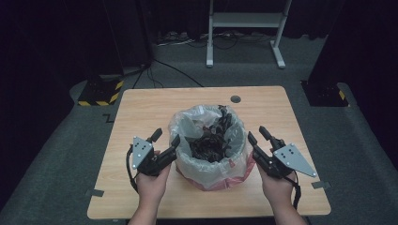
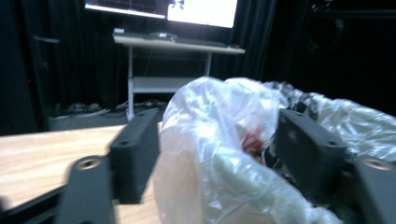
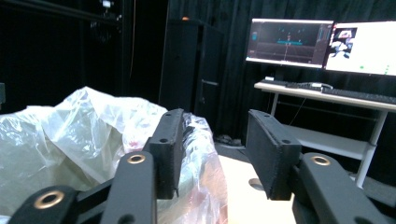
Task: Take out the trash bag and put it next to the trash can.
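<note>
Both grippers, left gripper (image 1: 165,137) and right gripper (image 1: 258,134), are hanging open beside the thin, clear, slippery plastic bin liner (image 1: 187,123), best pinched at its loose rim.

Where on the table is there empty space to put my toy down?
The table is bare along its far edge behind the bin with the clear bag, around the small round hole, and at the far left and far right corners. It is crowded in the middle: the left gripper and right gripper flank the bin closely.

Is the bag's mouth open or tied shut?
Open: the clear bag is spread over the bin's rim, dark scraps visible inside.
</note>
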